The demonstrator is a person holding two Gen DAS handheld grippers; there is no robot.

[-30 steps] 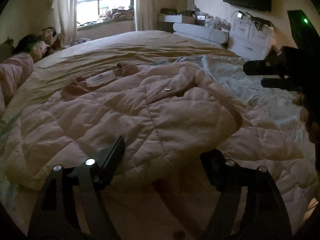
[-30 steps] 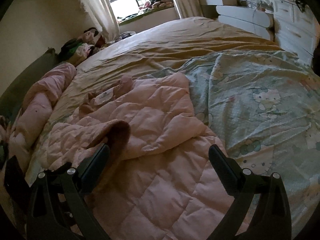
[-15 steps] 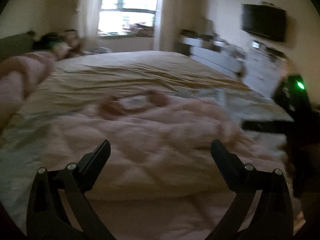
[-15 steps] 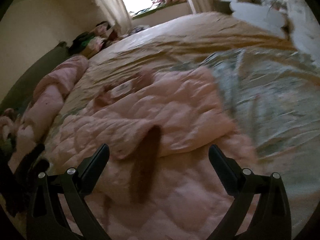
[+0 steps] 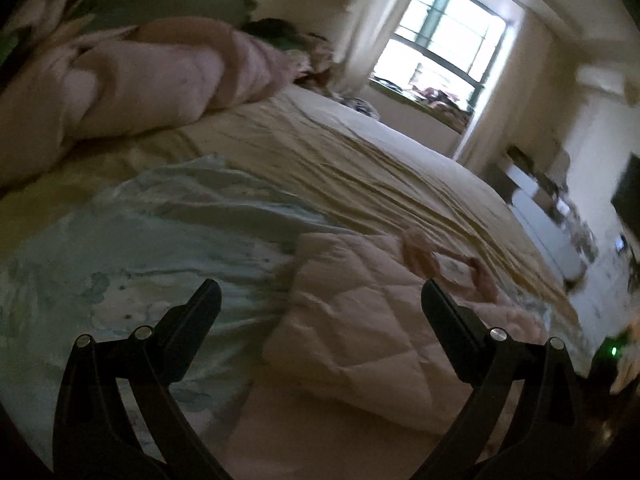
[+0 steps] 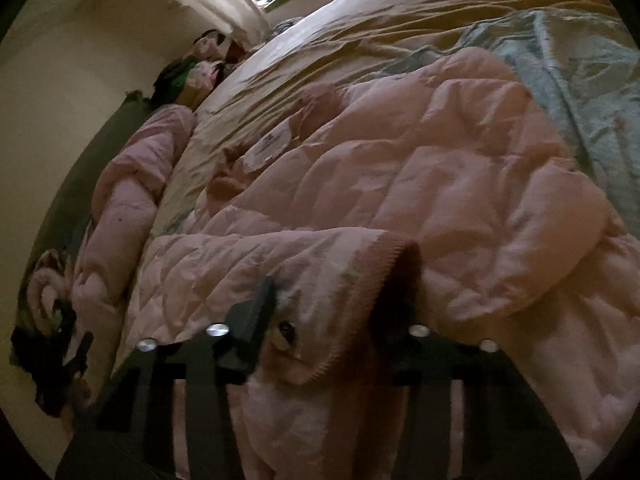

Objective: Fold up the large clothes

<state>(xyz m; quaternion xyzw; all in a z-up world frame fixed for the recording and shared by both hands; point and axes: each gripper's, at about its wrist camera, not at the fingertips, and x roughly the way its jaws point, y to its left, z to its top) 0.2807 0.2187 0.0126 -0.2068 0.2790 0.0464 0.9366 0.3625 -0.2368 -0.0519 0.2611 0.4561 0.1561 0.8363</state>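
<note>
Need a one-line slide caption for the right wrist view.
Right tool closed on the ribbed cuff of a pink quilted jacket spread on the bed.

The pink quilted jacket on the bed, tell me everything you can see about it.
The pink quilted jacket is puffy, diamond-stitched and looks like soft padded fabric. It lies spread and rumpled on the bed, over the yellow sheet and the pale blue printed cover. A white label shows inside the collar. One sleeve, ending in a ribbed pink cuff, is folded across the body, and the right gripper has closed around it.
</note>
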